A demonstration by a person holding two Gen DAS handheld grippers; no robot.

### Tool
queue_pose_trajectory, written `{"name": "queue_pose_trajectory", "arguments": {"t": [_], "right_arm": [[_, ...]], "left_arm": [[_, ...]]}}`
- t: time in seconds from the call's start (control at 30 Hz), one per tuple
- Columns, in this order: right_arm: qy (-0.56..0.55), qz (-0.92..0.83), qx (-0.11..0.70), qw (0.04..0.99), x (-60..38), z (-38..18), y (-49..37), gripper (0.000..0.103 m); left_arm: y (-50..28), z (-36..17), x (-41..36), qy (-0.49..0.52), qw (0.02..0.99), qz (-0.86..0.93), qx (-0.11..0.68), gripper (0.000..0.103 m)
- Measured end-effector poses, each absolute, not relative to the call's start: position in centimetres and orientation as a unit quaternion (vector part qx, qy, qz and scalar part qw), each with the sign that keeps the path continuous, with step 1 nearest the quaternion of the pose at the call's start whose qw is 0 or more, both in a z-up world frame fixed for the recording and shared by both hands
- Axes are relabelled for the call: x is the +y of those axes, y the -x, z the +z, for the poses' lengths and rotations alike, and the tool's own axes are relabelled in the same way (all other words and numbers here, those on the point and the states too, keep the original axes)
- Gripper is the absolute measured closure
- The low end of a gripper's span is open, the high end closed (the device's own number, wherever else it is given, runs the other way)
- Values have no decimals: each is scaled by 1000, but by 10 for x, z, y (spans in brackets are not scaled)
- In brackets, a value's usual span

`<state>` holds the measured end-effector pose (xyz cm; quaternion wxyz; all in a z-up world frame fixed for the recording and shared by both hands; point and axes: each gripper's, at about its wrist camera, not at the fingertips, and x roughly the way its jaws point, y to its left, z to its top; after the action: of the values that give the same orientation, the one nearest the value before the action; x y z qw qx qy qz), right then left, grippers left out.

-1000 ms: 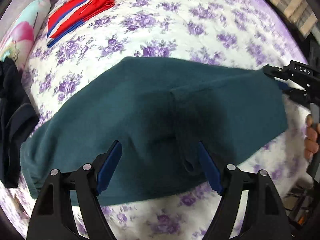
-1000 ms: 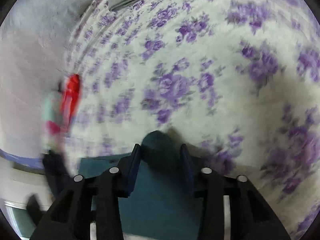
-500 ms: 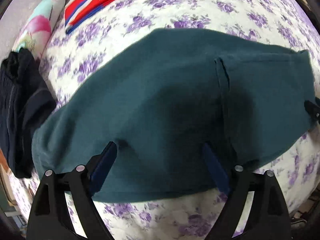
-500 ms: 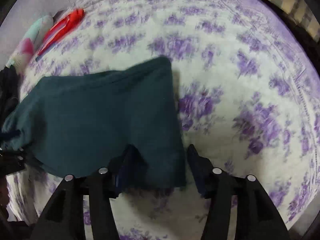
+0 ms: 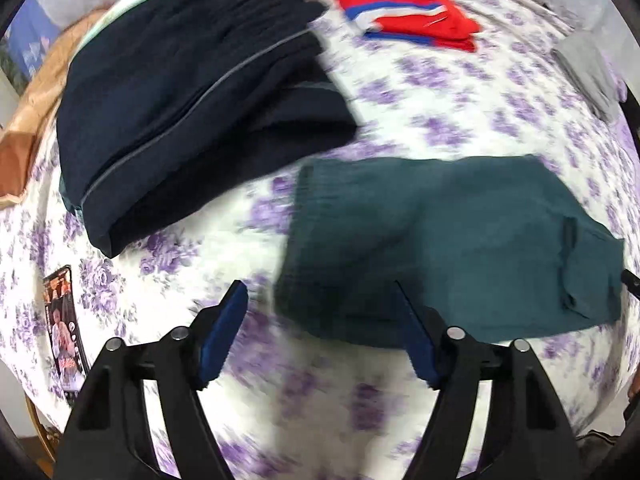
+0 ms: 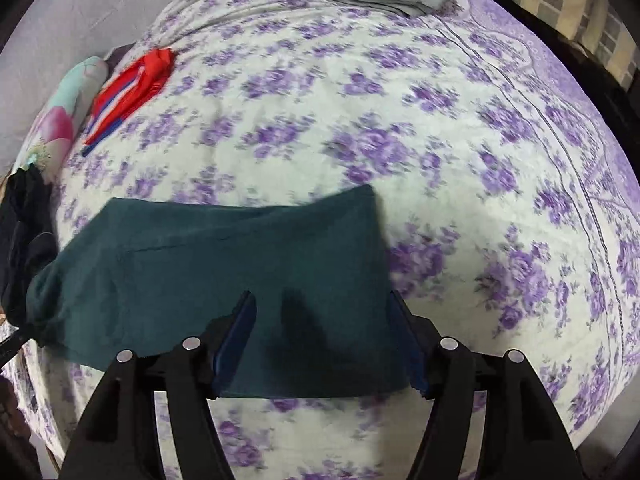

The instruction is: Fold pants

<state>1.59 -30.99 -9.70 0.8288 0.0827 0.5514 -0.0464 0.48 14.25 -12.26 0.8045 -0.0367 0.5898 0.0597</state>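
Both claws now gape wide and empty: the left gripper (image 5: 318,332) has swung off the pants (image 5: 452,248) toward the dark garment (image 5: 192,108) at upper left, while the right gripper (image 6: 326,334) hovers over the pants' near edge. Teal pants lie folded mid-frame; this fold looks finished.

Teal pants (image 5: 460,240) on a white bedsheet (image 6: 440,160) with purple flowers.
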Motion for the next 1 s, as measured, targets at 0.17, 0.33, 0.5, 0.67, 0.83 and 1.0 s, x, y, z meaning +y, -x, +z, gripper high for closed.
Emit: {"name": "queue_pose_trajectory", "arguments": {"t": [0.17, 0.33, 0.5, 0.67, 0.83, 1.0], "right_arm": [[-43, -31, 537, 842, -285, -81, -27, 36], [-43, -16, 536, 843, -278, -77, -26, 35], [-71, -14, 535, 842, -286, -84, -22, 35], [-112, -18, 527, 842, -308, -84, -13, 35], [-162, -34, 535, 828, -339, -91, -3, 34], [-215, -22, 541, 813, -354, -97, 5, 30]], "left_arm": [[-29, -163, 145, -5, 788, 56, 613, 45], [-32, -159, 108, -107, 782, 86, 608, 89], [-10, -125, 49, -147, 796, 2, 588, 93], [-3, -64, -35, -111, 824, -138, 538, 93], [-22, -72, -126, -75, 785, -266, 554, 25], [-27, -72, -102, -66, 788, -250, 558, 24]]}}
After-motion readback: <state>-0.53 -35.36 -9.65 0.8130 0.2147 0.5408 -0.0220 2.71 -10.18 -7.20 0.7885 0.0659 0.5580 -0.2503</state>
